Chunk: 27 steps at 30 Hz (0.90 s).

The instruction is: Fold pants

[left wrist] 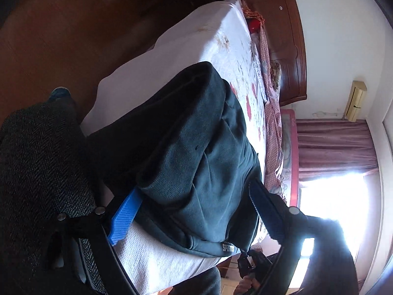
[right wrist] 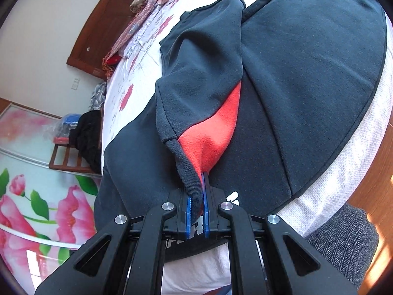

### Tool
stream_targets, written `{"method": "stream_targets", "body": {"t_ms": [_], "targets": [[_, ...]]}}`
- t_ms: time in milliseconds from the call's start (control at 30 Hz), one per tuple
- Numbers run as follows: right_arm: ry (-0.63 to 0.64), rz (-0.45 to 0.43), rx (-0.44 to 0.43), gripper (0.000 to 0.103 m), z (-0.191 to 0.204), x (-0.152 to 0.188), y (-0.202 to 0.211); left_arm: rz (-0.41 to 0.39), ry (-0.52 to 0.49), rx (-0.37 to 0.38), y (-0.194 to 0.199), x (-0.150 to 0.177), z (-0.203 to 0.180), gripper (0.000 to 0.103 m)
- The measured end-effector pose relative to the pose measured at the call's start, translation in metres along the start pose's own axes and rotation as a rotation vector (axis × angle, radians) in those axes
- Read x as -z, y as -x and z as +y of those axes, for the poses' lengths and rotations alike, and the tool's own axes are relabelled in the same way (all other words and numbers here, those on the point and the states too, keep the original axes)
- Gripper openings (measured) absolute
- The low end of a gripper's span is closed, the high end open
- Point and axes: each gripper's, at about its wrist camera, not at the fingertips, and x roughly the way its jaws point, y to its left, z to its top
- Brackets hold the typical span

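Observation:
Dark teal pants (left wrist: 196, 147) lie folded on the white bed (left wrist: 208, 44), with the "SPORT" waistband (left wrist: 228, 247) at the near edge. My left gripper (left wrist: 194, 188) is open wide. Its blue pad (left wrist: 122, 218) sits beside the fabric's left fold and the other finger (left wrist: 265, 209) lies over the right side, so the pants' waist end is between them. In the right wrist view my right gripper (right wrist: 197, 191) is shut on the ribbed leg cuff (right wrist: 186, 169), whose red lining (right wrist: 213, 127) shows. The cuff hangs just above the rest of the pants (right wrist: 307, 73).
A flowered sheet (right wrist: 137, 73) covers the bed, with crumpled pink bedding (left wrist: 272, 113) along the wooden headboard (left wrist: 287, 36). Beside the bed are a chair piled with clothes (right wrist: 81, 142) and a flower-printed wardrobe (right wrist: 36, 172). The person's grey herringbone garment (left wrist: 36, 172) is close by.

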Motion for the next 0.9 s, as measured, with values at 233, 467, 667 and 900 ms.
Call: {"method": "stream_targets", "body": {"t_ms": [233, 467, 667, 900], "targets": [[0.049, -0.011, 0.000, 0.006, 0.006, 0.001, 0.006, -0.056, 0.026, -0.094, 0.003, 0.015, 0.005, 0.021], [0.113, -0.019, -0.015, 0.006, 0.025, 0.003, 0.022, -0.018, -0.040, -0.145, 0.011, 0.026, -0.027, 0.017], [0.110, -0.004, -0.014, 0.006, 0.021, -0.001, 0.016, 0.051, -0.002, -0.244, 0.004, 0.015, -0.015, 0.018], [0.169, 0.026, -0.003, 0.006, 0.030, 0.007, 0.024, 0.014, -0.083, -0.260, 0.012, 0.007, -0.037, 0.018]]}}
